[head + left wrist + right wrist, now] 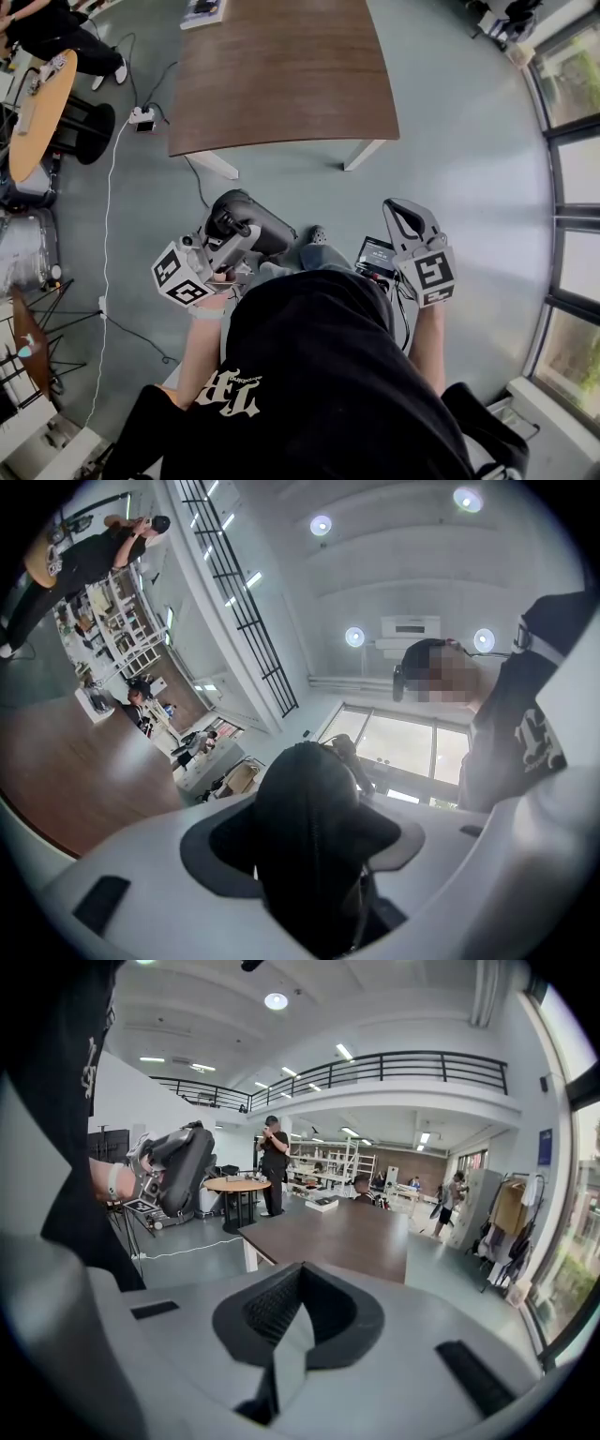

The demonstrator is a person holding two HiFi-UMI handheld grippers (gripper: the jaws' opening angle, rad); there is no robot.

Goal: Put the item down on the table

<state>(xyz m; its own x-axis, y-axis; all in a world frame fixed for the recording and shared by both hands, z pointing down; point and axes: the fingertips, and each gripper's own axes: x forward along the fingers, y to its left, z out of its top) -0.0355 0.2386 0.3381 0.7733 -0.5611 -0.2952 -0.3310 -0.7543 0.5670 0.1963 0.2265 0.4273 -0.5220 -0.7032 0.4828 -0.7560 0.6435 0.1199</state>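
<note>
While the left gripper point(230, 236) is clenched on a dark bag point(264, 221), held in the air at near left, the brown table point(281, 75) lies far beyond it. The right gripper point(399, 208) is closed and empty.

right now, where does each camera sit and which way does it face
Head view: on the person's head, facing steeply down at brown table, floor; shirt, forearms show.
Left gripper view: on left hand-held gripper, tilted up at ceiling lights; jaws clamp dark item; shirt shows.
Right gripper view: on right hand-held gripper, facing the table; jaws shut.
Head and right gripper views share the table.
</note>
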